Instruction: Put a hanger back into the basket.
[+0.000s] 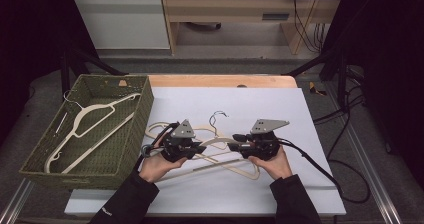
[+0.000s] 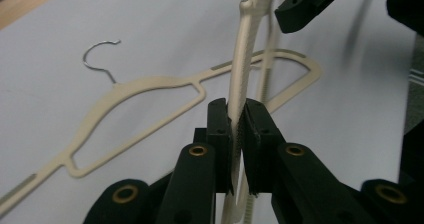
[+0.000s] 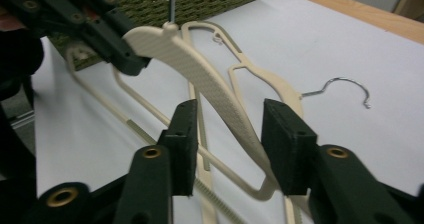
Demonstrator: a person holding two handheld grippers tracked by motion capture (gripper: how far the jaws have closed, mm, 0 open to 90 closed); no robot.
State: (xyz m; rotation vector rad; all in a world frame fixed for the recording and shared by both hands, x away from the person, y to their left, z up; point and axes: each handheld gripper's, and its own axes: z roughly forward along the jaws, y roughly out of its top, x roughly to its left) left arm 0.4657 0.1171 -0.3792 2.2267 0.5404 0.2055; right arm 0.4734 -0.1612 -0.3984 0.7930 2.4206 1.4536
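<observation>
The left gripper pinches the cream plastic hanger; at its 3 o'clock the right gripper stands spread around that hanger's arm, pads clear.

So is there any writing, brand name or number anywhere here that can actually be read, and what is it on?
None can be read.
Sleeve: a small pale mark near the cuff, too small to make out.
Cream hangers, green woven basket, white table cover: no writing visible.
Left gripper and right gripper: no labels visible.
</observation>
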